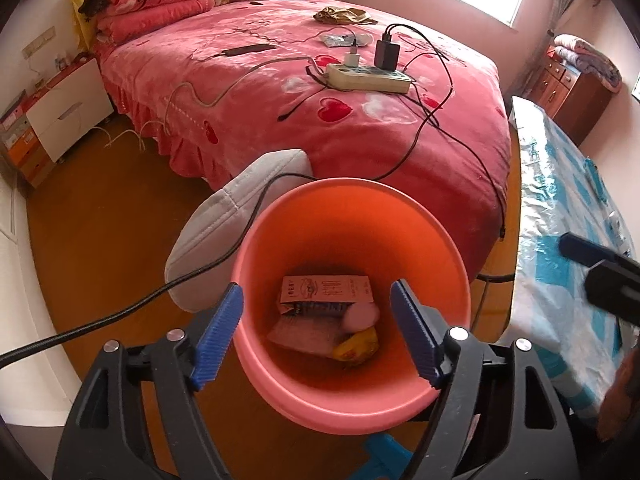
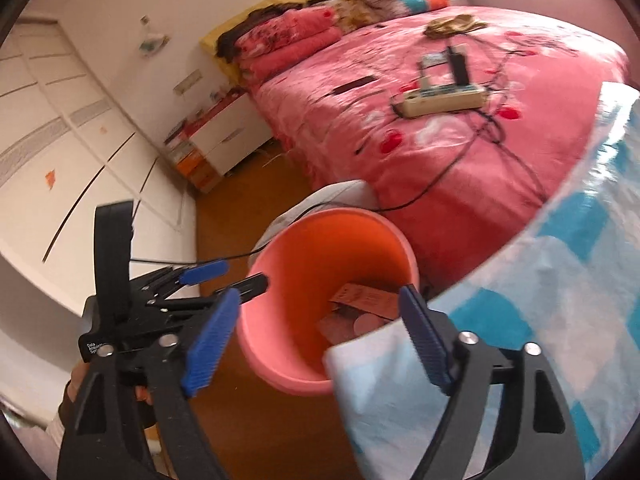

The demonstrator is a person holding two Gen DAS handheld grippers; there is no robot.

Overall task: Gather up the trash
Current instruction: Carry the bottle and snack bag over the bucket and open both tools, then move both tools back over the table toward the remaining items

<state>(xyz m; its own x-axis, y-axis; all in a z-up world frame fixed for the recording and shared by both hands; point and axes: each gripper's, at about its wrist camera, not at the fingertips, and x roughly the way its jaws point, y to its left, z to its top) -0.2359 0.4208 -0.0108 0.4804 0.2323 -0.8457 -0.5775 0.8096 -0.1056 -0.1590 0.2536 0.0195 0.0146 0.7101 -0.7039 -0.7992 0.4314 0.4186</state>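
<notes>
Beyond the tongs, a bed under a pink heart-print blanket (image 1: 248, 92) carries a cream power strip (image 1: 368, 78) trailing black cables; a white nightstand (image 1: 66, 114) stands far left.

One pink bin (image 1: 352, 216) stands on the wood floor at the foot of the bed (image 1: 280, 92), holding four pieces of trash: one printed carton (image 1: 325, 289), one pale wrapper (image 1: 298, 334), one pinkish round piece (image 1: 363, 315) and one yellow wrapper (image 1: 357, 346). On the bed beyond the bin lie one power strip (image 1: 368, 77) carrying two plugged chargers, one dark phone (image 1: 249, 50) and one gold cloth (image 1: 345, 15). One grey cushion (image 1: 236, 216) leans beside the bin.
</notes>
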